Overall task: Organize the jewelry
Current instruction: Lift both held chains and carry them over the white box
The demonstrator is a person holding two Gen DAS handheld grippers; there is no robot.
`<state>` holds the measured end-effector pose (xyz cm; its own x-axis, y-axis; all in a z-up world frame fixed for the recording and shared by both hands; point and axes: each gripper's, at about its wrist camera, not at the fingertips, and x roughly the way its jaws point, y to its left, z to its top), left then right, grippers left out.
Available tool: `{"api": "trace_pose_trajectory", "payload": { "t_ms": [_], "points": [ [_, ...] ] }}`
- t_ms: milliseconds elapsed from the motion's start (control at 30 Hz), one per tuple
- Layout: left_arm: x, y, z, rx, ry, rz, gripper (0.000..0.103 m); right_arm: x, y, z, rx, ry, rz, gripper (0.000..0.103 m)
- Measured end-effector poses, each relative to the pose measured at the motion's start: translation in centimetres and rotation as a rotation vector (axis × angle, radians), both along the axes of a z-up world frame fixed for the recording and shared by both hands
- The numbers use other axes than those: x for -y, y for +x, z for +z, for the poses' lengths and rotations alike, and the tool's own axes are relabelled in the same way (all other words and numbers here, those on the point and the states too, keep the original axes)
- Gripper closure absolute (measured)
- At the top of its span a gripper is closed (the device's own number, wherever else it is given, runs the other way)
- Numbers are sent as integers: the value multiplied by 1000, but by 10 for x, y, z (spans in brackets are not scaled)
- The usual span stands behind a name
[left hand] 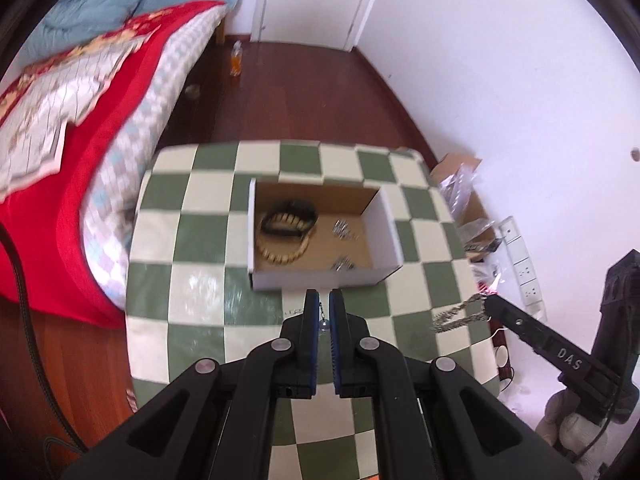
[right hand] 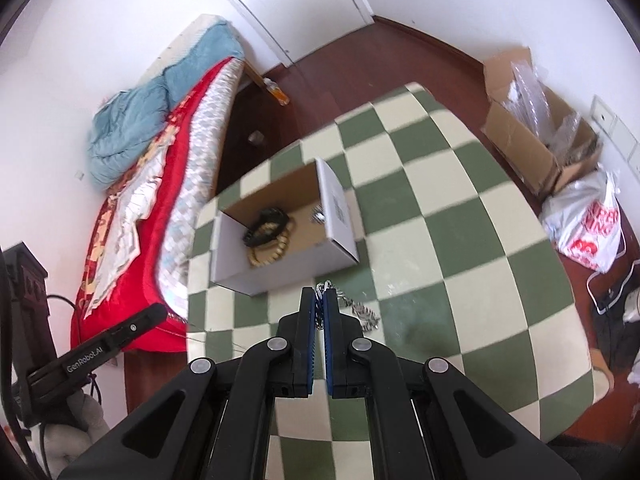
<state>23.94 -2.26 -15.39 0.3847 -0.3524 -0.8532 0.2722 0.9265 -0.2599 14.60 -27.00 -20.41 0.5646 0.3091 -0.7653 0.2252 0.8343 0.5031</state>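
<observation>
An open cardboard box (left hand: 264,280) (right hand: 236,276) stands on the checked table (left hand: 192,288) (right hand: 460,240). It holds a black bead bracelet (left hand: 289,209) (right hand: 266,226), a tan bead bracelet (left hand: 280,255) (right hand: 272,255) and small silver pieces (left hand: 343,230). My left gripper (left hand: 324,296) (right hand: 158,312) hangs above the table in front of the box, shut on a thin chain with a small silver ball (left hand: 323,323). My right gripper (right hand: 319,294) (left hand: 490,304) is off to the right, shut on a silver chain bracelet (right hand: 362,314) (left hand: 456,316) that dangles from its tips.
A bed with a red cover (left hand: 52,208) (right hand: 120,280) runs along the left of the table. On the floor stand a bottle (left hand: 236,60), a cardboard carton with plastic wrap (right hand: 532,136) and a white plastic bag (right hand: 588,228). A power strip (left hand: 524,260) lies by the wall.
</observation>
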Motion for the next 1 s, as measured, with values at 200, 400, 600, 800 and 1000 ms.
{"api": "trace_pose_trajectory", "payload": {
  "t_ms": [200, 400, 600, 800, 1000],
  "points": [
    [2, 13, 48, 77, -8, -27, 100, -5, 12, 41, 68, 8, 38, 99],
    [9, 34, 76, 138, 67, -43, 100, -17, 36, 78, 109, -24, 97, 99],
    [14, 51, 89, 167, 73, -42, 100, -31, 68, 100, 123, -52, 139, 99],
    [16, 78, 84, 135, 47, -28, 100, -38, 98, 100, 111, -54, 158, 99],
    [20, 109, 57, 67, 51, -26, 100, -43, 125, 79, 58, -51, 177, 99]
  ]
}}
